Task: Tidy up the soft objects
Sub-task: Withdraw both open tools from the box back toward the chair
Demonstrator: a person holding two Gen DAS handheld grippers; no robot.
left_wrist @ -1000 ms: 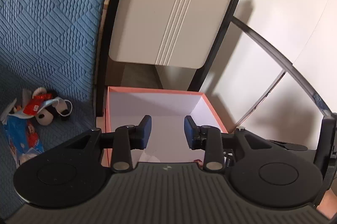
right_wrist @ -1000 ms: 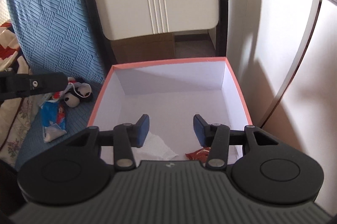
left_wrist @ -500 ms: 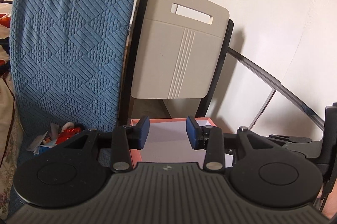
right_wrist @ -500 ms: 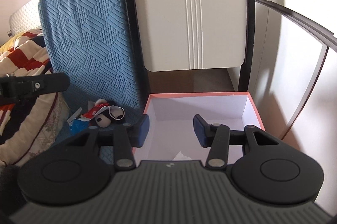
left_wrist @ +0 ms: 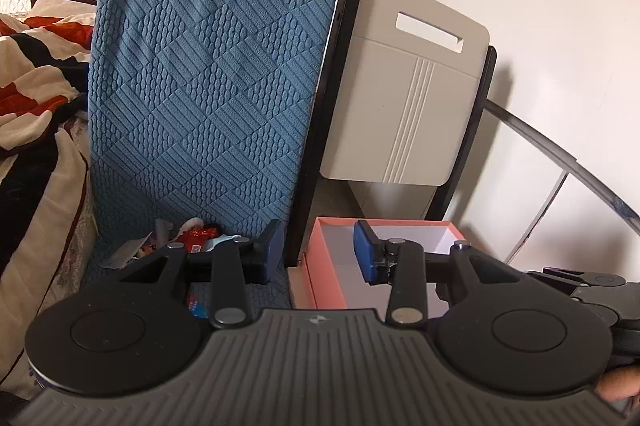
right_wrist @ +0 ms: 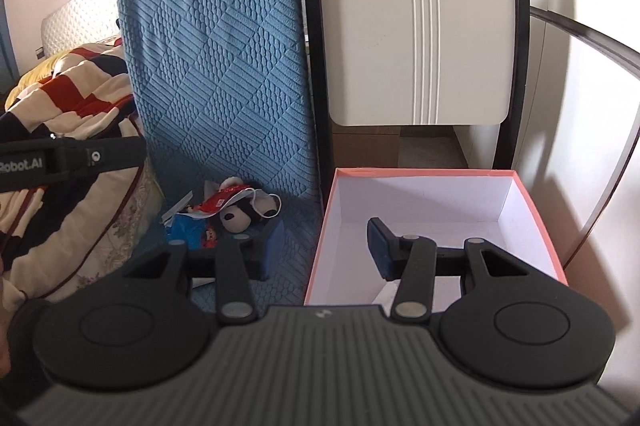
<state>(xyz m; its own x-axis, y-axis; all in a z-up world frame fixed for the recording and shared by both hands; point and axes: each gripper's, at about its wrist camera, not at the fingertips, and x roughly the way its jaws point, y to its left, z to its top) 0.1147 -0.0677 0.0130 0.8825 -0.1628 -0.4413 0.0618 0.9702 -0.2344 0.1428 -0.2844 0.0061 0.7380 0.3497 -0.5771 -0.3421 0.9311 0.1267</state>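
Note:
A pink-rimmed box (right_wrist: 536,222) with a white inside stands on the floor in front of a folded chair; it also shows in the left wrist view (left_wrist: 320,258). A small black-and-white plush toy (right_wrist: 244,212) lies with red and blue packets (right_wrist: 190,226) on the blue cushion seat, left of the box. The pile shows partly in the left wrist view (left_wrist: 196,236). My left gripper (left_wrist: 318,254) is open and empty, held above the box's left rim. My right gripper (right_wrist: 326,246) is open and empty, straddling the box's left wall. White paper lies inside the box (right_wrist: 386,292).
A blue quilted cushion (right_wrist: 216,66) stands upright behind the toys. A cream folded chair (right_wrist: 416,38) with a black frame leans behind the box. A red, white and black blanket (right_wrist: 68,98) is heaped at the left. The other gripper's arm (right_wrist: 68,158) crosses the left edge.
Both grippers have pulled back and tilted up from over the box, and shifted left. The cushion, chair and blanket have come into view. Both stay open and empty.

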